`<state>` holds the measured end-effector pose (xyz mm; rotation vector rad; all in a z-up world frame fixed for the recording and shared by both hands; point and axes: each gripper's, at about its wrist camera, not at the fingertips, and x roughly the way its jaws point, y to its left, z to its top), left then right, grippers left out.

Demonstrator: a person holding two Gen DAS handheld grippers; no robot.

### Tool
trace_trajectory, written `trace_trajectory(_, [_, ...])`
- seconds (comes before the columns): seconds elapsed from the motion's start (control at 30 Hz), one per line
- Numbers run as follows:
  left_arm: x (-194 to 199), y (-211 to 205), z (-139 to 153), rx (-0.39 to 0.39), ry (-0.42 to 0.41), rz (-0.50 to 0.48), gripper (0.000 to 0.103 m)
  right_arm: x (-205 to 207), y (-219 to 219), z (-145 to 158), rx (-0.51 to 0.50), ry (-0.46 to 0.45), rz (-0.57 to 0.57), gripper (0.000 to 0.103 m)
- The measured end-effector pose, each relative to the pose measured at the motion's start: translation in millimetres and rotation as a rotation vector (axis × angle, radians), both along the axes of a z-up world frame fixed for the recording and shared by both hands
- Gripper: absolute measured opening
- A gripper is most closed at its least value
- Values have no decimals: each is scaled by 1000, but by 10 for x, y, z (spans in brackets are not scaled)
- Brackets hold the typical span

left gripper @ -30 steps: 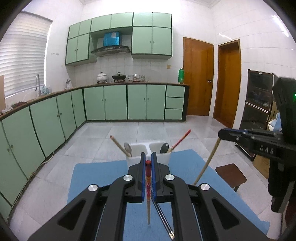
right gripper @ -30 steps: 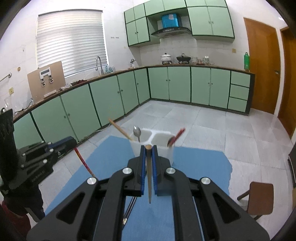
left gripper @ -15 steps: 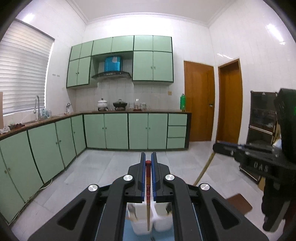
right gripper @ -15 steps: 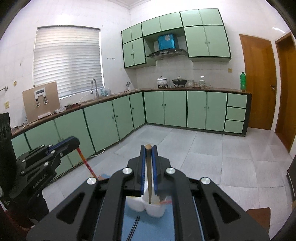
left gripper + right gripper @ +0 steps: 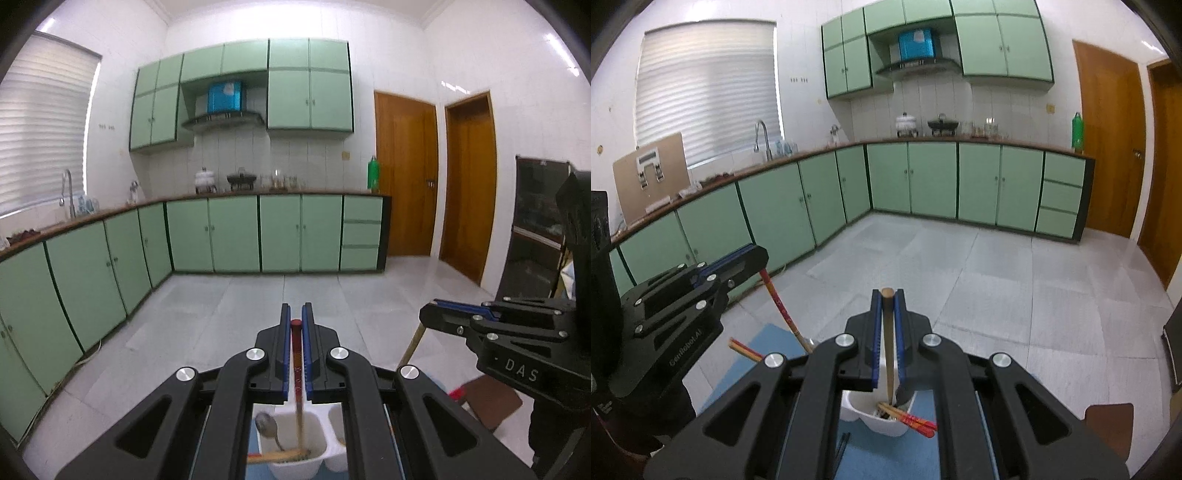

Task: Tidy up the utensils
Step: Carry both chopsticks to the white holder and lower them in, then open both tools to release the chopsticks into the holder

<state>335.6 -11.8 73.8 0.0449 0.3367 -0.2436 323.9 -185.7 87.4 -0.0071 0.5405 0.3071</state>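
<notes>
My left gripper (image 5: 295,314) is shut on a red-topped chopstick (image 5: 296,354). The stick hangs down with its lower end inside the left compartment of the white holder (image 5: 317,458), beside a spoon (image 5: 266,424). My right gripper (image 5: 887,299) is shut on a plain wooden chopstick (image 5: 888,347), whose tip reaches into the holder's (image 5: 882,424) right compartment, where red chopsticks (image 5: 916,421) lean out. Each view shows the other gripper to the side: the left gripper (image 5: 761,254) and the right gripper (image 5: 428,312).
The holder stands on a blue mat (image 5: 886,454), where dark chopsticks (image 5: 844,441) lie near it. A brown stool (image 5: 1108,417) stands on the right. Green cabinets (image 5: 236,232) line the far wall and the left wall. Grey tiled floor (image 5: 997,266) lies beyond.
Both grippers have moved forward with their chopsticks, from short of the holder to right above it. The stick ends now hang into its compartments.
</notes>
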Motion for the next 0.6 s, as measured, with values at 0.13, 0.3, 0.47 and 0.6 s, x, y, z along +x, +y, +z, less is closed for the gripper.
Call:
trace_trajectory(0.13, [27,16,-151,5,39,-2,6,18,8,-80,6,25,-6,11])
trace_trajectory(0.3, [-54,50,-114,0,44,-2,15,-139,-67,33,15,-25,-44,26])
trace_trajectory(0.47, [-307,118,34,-13,13,9,33,-449,-220,164,24,-81,-70,40])
trace_trajectory(0.6, [-653,191,63,-30,-8,24,62,-808,-312,157,22,-128,-88,74])
